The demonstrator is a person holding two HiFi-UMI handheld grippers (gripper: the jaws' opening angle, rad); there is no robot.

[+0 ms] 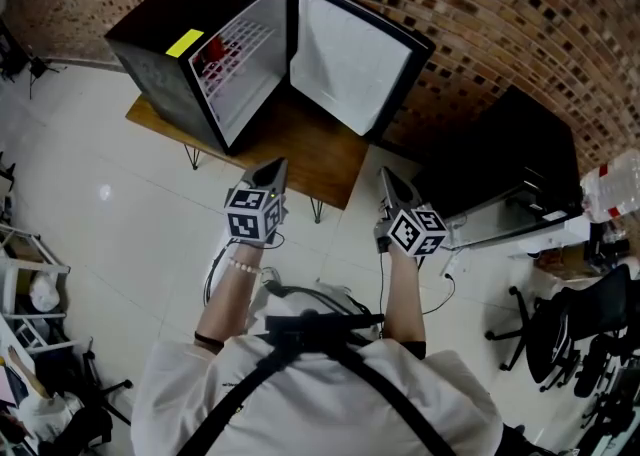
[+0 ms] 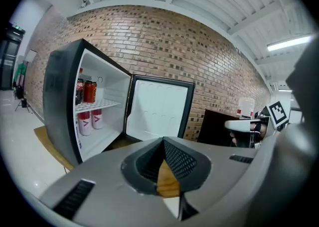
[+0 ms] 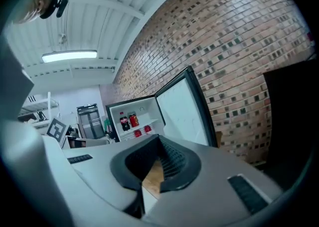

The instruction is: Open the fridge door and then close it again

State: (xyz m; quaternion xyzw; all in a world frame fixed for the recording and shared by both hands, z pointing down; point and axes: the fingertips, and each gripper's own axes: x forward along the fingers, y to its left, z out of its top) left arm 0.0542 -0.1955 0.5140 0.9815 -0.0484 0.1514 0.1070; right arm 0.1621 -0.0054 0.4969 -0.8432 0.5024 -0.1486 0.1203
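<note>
Black fridge (image 1: 165,59) is sitting on a low wooden table (image 1: 320,164) against the brick wall (image 1: 480,14). Its door (image 1: 350,59) is standing wide open, swung round to the right so that its white inner face is looking out into the room. The door's free edge is reaching toward the table's right end, close to the wall there. Inside, cans (image 2: 85,91) are standing on the wire shelf and bottles (image 2: 89,121) are standing below it on the bottom of the compartment.

The person is standing back on the pale floor (image 1: 110,214) with both arms reaching forward. The left gripper (image 1: 274,169) is hovering near the table's front edge, facing the open compartment, its jaws pressed together with nothing between them. The right gripper (image 1: 388,176) is hanging beside it, off the table's right corner, on the near side of the door's free edge and apart from it. Its jaws too are clenched on nothing. Neither gripper is touching the fridge, the door or the table.

Bare tile is lying open between the person and the table, and widely out to the left of it. On the right a dark unit (image 1: 510,144) is crowding in against the wall, near the right gripper, leaving only a narrow strip of floor between its corner and the table's right end. Chairs (image 1: 570,334) are standing farther right.
</note>
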